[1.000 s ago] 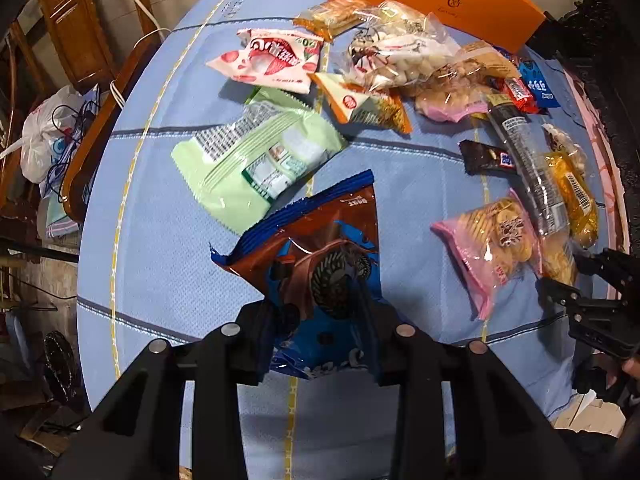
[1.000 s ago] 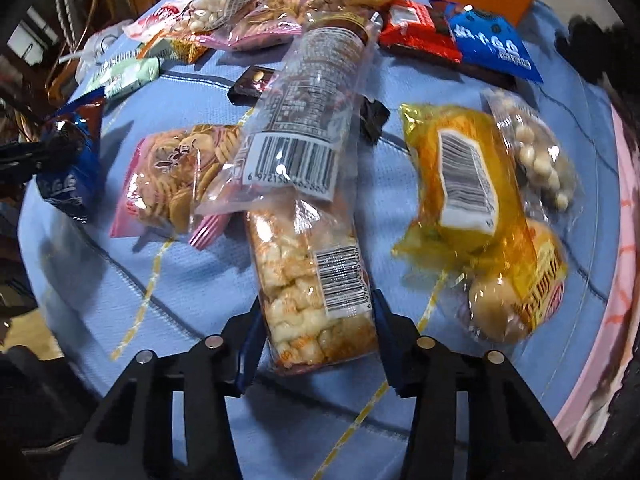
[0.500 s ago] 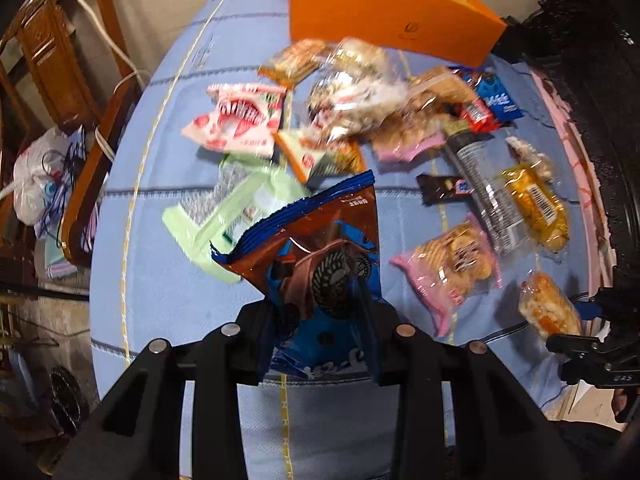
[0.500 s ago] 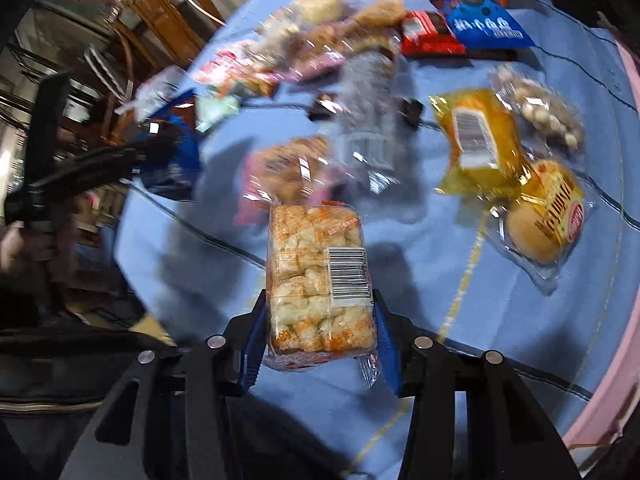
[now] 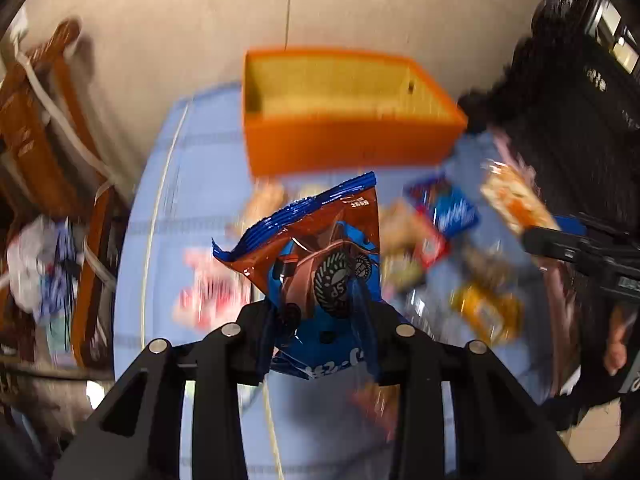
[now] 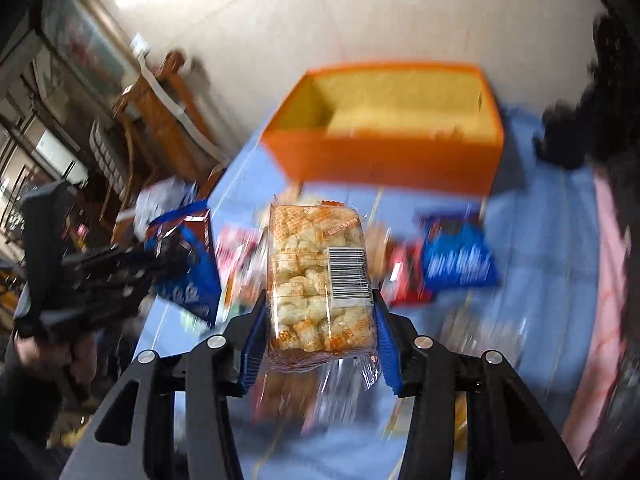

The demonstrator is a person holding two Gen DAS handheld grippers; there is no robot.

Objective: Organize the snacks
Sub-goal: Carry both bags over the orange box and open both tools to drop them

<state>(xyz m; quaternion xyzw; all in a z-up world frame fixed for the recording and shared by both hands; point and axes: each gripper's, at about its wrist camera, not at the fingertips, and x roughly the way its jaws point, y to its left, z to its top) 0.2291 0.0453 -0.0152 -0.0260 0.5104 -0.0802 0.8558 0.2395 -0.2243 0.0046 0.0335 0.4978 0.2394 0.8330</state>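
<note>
Table [image 5: 208,152], blue cloth w/ pale stripes, carries the rest. Orange box [image 5: 344,148] stands at far end, open-topped, interior yellow, contents not made out (blur). Loose snack packs lie scattered on cloth between box and grippers; a blue packet [image 6: 458,262] and a red one [image 6: 408,276] lie side by side, others too smeared to id. Left gripper [image 5: 322,320] is clamped on blue-and-brown cookie bag [image 5: 320,248], held clear above table, crimped top edge tilted toward box. Right gripper [image 6: 320,320] is clamped on clear puffed-snack pack [image 6: 316,276], barcode label facing camera, also off table, in line w/ box front.
</note>
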